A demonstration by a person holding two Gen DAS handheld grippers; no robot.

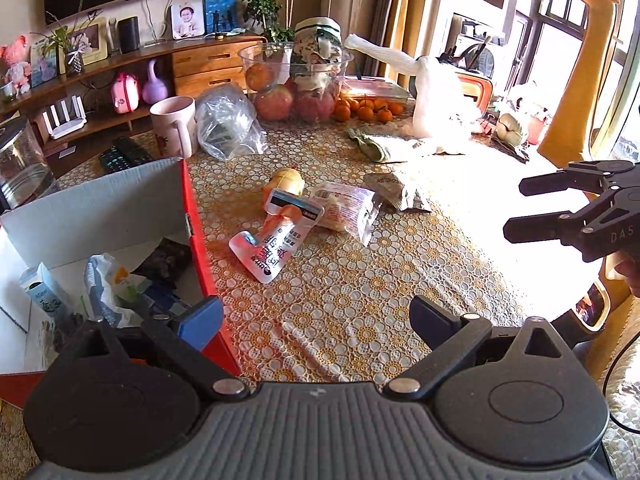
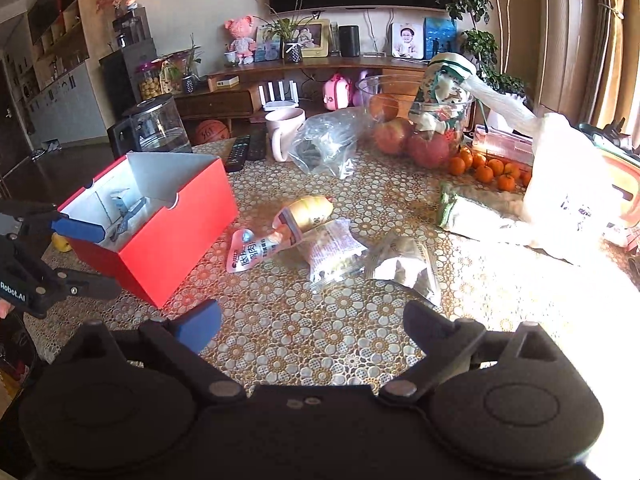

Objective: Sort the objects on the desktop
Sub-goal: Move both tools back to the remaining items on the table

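An open red box (image 1: 197, 240) (image 2: 160, 248) stands at the table's left and holds several packets (image 1: 112, 284). On the patterned cloth lie a pink-white pouch (image 1: 272, 248) (image 2: 256, 254), a yellow snack (image 1: 286, 179) (image 2: 314, 207), a white packet (image 1: 344, 208) (image 2: 334, 252) and a silver packet (image 1: 396, 192) (image 2: 404, 264). My left gripper (image 1: 316, 320) (image 2: 92, 256) is open and empty beside the box's near corner. My right gripper (image 2: 314, 326) (image 1: 524, 208) is open and empty, short of the silver packet.
At the back stand a pink mug (image 1: 174, 124), a crumpled clear bag (image 1: 228, 120), a clear fruit bowl (image 1: 294, 76), tangerines (image 1: 368, 111) and remotes (image 1: 124, 154). A white plastic bag (image 2: 568, 200) and a folded cloth (image 2: 472, 216) lie at the right. A kettle (image 2: 154, 128) sits far left.
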